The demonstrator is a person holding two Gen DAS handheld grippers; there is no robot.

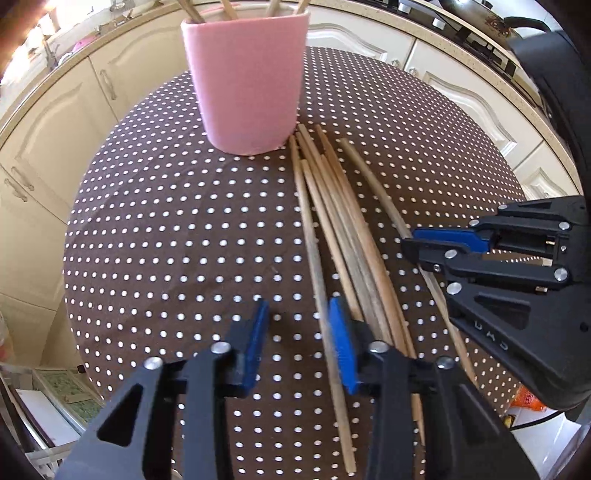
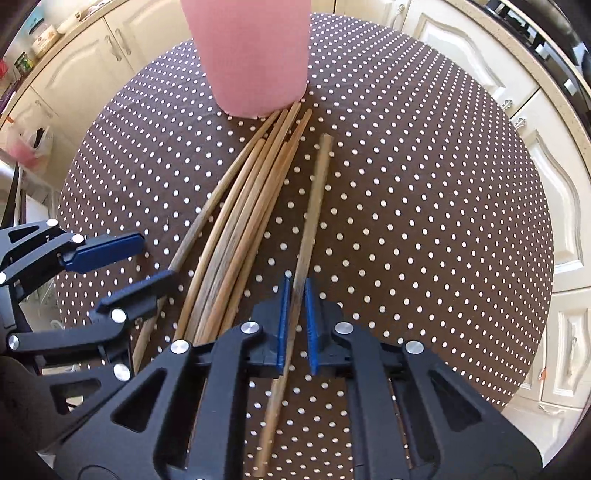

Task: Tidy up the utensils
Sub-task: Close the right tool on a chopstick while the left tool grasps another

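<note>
Pinching one loose chopstick (image 2: 314,206) in my right tongs (image 2: 297,321), lower centre. Left tongs (image 1: 299,343) spread, one stick of the chopstick pile (image 1: 332,206) between them untouched. Pink cup (image 1: 247,81) stands top centre on the dotted surface (image 1: 166,221).

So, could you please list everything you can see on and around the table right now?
pink ceramic cup: one, pink, far side of table, upright
wooden chopsticks in the cup: at least four, tan, tops cut off by the frame
bundle of wooden chopsticks: about six, tan, lying by the cup's base
single wooden chopstick: one, tan, apart from the bundle
brown polka-dot tablecloth: one, brown with white dots, covering the table
kitchen cabinets: several, cream, behind the table
left gripper: black and blue, jaws apart, one bundle chopstick between them
right gripper: black and blue, jaws shut on the single chopstick
</note>
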